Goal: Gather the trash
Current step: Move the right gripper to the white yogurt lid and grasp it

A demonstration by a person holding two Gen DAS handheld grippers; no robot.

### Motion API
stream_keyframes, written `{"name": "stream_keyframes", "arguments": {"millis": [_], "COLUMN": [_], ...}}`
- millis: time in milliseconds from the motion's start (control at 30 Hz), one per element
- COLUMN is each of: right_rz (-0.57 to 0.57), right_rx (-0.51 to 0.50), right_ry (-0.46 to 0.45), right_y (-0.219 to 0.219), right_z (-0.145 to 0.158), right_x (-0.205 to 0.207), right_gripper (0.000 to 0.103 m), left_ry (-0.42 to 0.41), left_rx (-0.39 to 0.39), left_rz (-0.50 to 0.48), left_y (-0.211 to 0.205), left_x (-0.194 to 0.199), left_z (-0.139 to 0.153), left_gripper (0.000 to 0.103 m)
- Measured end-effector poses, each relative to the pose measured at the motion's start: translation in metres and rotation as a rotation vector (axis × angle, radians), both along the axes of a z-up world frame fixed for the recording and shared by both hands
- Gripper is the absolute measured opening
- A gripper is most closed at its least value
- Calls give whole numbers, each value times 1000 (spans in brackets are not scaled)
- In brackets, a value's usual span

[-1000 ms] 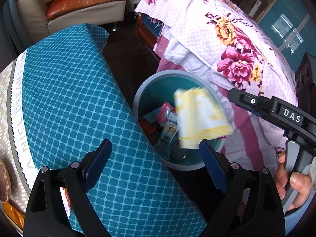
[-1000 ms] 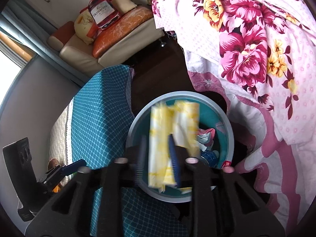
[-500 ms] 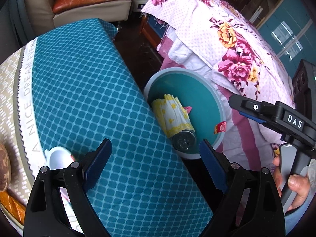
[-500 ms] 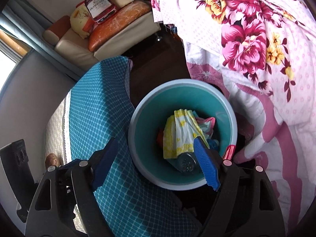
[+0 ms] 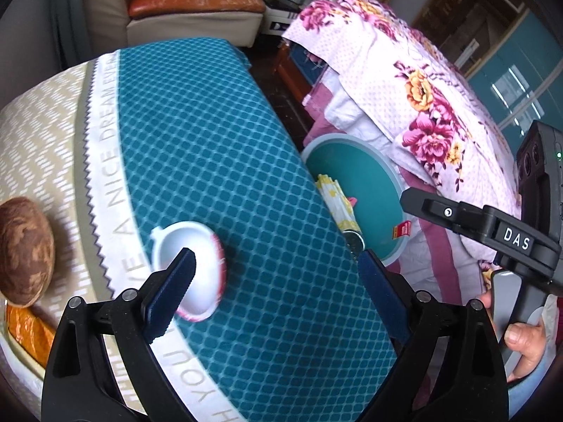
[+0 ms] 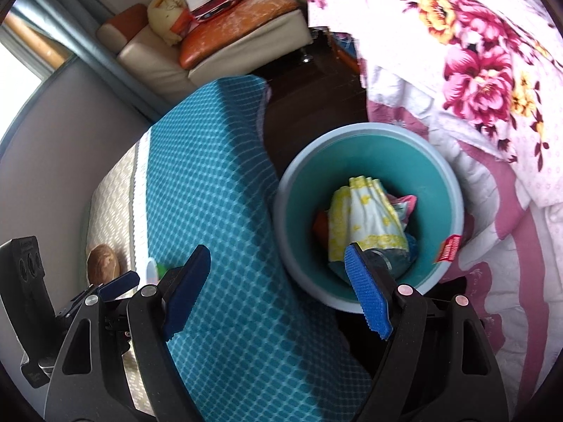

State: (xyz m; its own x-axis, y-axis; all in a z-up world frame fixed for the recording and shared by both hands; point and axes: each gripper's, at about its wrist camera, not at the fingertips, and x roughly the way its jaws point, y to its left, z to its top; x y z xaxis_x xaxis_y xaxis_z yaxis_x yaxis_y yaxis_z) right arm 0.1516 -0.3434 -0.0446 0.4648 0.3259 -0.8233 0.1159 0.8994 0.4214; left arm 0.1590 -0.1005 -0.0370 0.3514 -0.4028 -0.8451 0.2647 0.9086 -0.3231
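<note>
- Bedroom floor (image 6: 309, 112), dark wood, runs between a tabletop (image 6: 218, 211) under a teal checked cloth and a bed with a floral quilt (image 6: 475, 70); on it stands the teal trash bin (image 6: 366, 133), squeezed between the tabletop edge and the hanging bedding.
- Inside the bin lies a yellow-and-white wrapper (image 6: 366, 221), on top of a pink packet (image 6: 404, 207), something orange-red and a dark round item I cannot name; a small red label (image 6: 448, 248) sits on the bin's rim.
- A second ago that wrapper was pinched in the right tongs (image 6: 278, 292) above the bin; their jaws have just been opening, and they now stand spread and empty with the wrapper down in the bin.
- Left tongs (image 5: 278, 288) are spread wide with nothing between them, over the tabletop, as in the earlier pictures.
- Since the earlier frames the left view has slid along the tabletop: a white cup with a red rim (image 5: 197, 267), lying on its side on the cloth, has come into view just behind the left finger.
- A brown rounded object (image 5: 24, 249) rests on the beige part of the cloth, well apart from the bin.
- A sofa with orange cushions (image 6: 228, 38) stands behind the tabletop.
- Tabletop edge hides part of the bin in the left view.
</note>
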Motion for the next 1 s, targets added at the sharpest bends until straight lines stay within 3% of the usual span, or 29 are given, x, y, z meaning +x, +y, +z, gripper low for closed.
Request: {"name": "stream_keyframes", "arguments": {"millis": [433,800,867,1000], "right_rz": [99,214,245,274], "right_rx": [-51,-64,-72,-93], "right_ry": [12,76,86,94], "right_y": [67,140,153,170], "right_z": [12,-20,-26,-36], "right_x": [-3,14,15,17], "right_gripper": [75,74,60,50], "left_ry": [3,15,8,-6], "left_rx": [-73,-92,-100,-109], "left_rz": [94,239,268,318], "left_y": [60,130,143,168], "left_x": [-10,-12,-12,-13], "left_z": [-1,-10,-9,-5], "left_gripper": [95,95,95,95]}}
